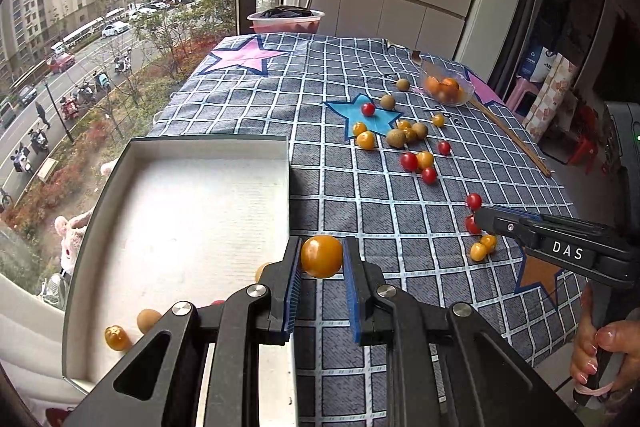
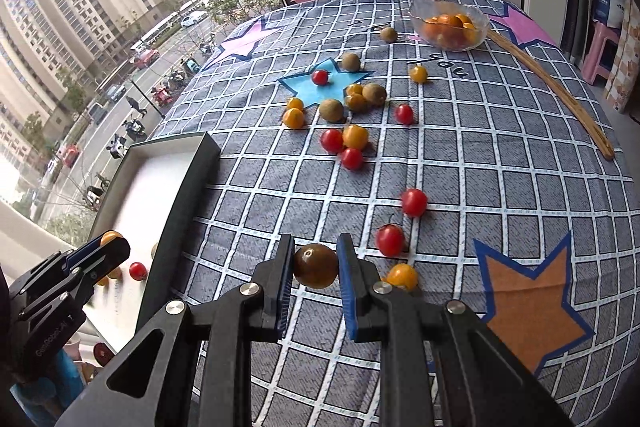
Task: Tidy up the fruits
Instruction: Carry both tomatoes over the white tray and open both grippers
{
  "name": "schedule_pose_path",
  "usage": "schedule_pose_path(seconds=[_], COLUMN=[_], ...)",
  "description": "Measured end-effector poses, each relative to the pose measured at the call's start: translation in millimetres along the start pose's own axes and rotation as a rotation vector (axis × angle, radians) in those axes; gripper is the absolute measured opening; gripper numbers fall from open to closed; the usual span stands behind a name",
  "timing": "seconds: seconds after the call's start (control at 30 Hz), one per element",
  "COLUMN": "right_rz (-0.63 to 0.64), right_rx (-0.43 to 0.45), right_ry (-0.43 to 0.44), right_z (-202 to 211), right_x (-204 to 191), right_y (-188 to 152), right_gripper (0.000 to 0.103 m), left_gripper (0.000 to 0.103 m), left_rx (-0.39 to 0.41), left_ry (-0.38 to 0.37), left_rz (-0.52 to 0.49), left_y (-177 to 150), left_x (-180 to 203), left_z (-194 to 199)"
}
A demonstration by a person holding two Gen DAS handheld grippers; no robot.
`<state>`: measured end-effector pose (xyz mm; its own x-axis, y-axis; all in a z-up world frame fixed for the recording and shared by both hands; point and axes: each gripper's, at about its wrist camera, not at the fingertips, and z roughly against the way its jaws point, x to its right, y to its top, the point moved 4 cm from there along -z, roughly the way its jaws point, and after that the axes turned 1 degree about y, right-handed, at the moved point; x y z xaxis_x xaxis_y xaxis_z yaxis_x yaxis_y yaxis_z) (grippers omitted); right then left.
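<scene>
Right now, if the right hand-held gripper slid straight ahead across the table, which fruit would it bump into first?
Probably the red tomato, just ahead and slightly right of the right hand-held gripper, which grips a dark tomato. Depth is uncertain.

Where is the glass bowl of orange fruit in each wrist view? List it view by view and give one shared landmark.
Left wrist view: the glass bowl sits far back, right of centre, on the checked cloth.
Right wrist view: the glass bowl sits near the top, right of centre.
Shared landmark: the blue star printed on the cloth, left of and nearer than the bowl, with a red tomato on it.
</scene>
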<state>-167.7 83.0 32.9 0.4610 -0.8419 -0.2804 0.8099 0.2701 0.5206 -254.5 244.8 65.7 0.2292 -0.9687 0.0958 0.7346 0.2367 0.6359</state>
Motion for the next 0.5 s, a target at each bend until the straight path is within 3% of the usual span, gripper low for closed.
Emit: schedule_pose_path(seconds=[0.5], right_rz=[0.126], right_rx=[-0.041], right_ry=[0.086], right_z=[-32.2], right_x=[-88.3], right_y=[13.2], right_gripper=[0.023], left_gripper=[0.021], left_rx=[0.020], left_ry=[0.107], left_rz=[0.132], left_y=[1.8], left_x=[-91.5], left_z=[-2.0])
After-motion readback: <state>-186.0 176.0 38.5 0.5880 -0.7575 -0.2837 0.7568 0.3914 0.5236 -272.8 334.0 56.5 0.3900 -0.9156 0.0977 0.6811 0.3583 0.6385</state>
